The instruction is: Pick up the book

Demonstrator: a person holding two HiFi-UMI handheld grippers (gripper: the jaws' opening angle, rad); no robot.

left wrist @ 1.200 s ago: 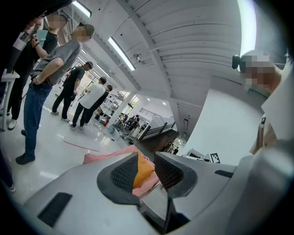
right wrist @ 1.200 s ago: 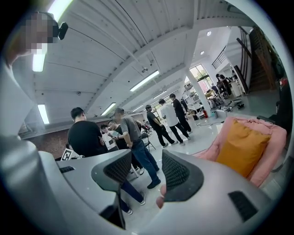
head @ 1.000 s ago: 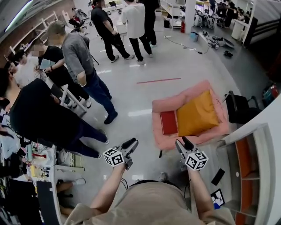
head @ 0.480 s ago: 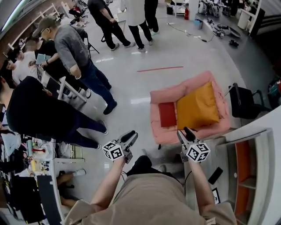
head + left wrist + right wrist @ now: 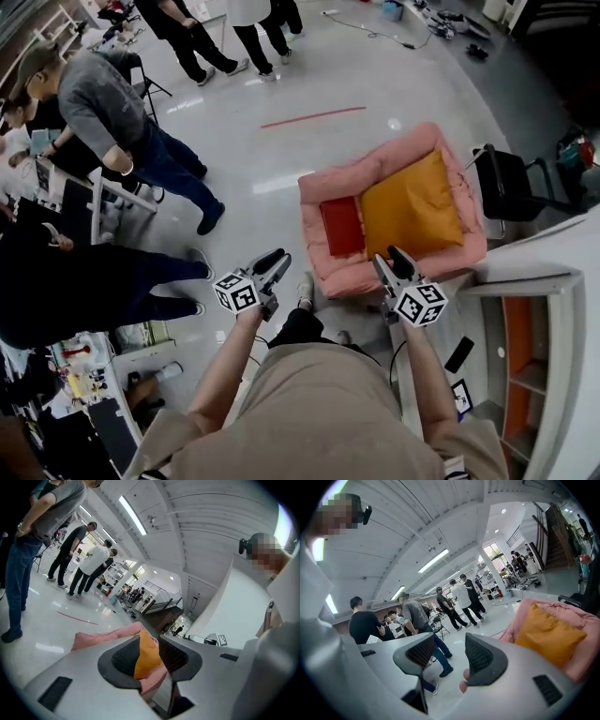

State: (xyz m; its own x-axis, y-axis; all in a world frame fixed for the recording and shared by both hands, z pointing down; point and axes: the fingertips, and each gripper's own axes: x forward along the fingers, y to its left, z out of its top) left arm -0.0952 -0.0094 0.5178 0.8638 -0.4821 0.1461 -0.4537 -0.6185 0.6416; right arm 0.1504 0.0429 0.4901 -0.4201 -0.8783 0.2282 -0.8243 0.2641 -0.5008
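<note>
A red book (image 5: 342, 225) lies flat on the seat of a pink armchair (image 5: 375, 278), left of an orange cushion (image 5: 412, 206). My left gripper (image 5: 275, 262) hangs over the floor just left of the chair's front corner. Its jaws are drawn close together with nothing in them. My right gripper (image 5: 390, 263) is at the chair's front edge, open and empty. In the left gripper view the cushion (image 5: 146, 660) and the armchair (image 5: 103, 637) lie ahead. The right gripper view has the cushion (image 5: 548, 632) at its right. Neither gripper view shows the book.
A black chair (image 5: 506, 183) stands right of the armchair. A white shelf unit (image 5: 534, 328) runs along my right side. Several people (image 5: 103, 103) stand at desks (image 5: 103, 361) on the left. A red line (image 5: 314, 115) marks the floor beyond.
I have stepped toward the armchair. Both grippers have moved forward with me and now sit close to its front edge. The book and the cushion have not moved.
</note>
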